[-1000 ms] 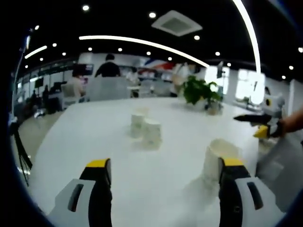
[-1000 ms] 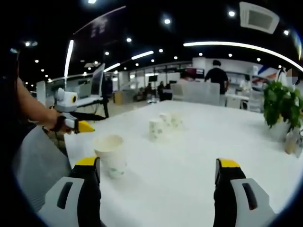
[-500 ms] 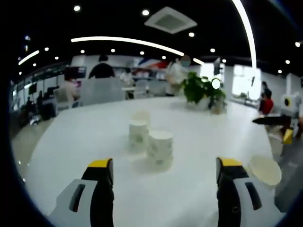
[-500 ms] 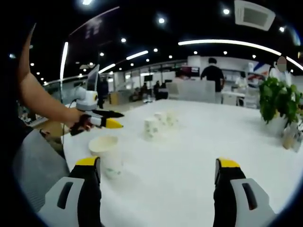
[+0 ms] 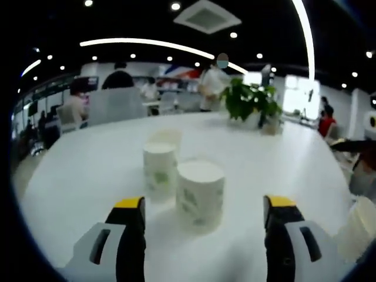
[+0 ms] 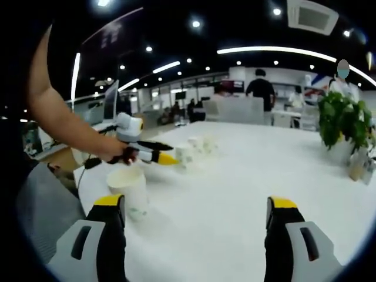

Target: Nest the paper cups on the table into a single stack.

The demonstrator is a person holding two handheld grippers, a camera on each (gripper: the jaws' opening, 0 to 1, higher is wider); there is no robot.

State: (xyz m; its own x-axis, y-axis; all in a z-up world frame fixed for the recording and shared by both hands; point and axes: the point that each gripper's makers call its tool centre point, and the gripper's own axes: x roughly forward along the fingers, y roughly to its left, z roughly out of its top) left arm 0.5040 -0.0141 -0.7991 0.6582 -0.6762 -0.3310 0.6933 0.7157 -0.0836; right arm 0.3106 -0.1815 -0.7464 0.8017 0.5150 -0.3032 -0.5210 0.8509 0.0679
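In the left gripper view, the left claw (image 5: 200,208) is spread wide and empty over the white bench (image 5: 88,164), with an inverted paper cup (image 5: 200,194) seen between its jaws at 12 o'clock and two more cups (image 5: 160,170) just behind. In the right gripper view, the right claw (image 6: 194,208) is likewise spread and empty, an upright cup (image 6: 128,191) standing at 10 o'clock beside its left jaw.

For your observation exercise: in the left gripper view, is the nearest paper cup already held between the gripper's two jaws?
No. The nearest paper cup stands free on the table, ahead of the left gripper, whose jaws stand wide apart.
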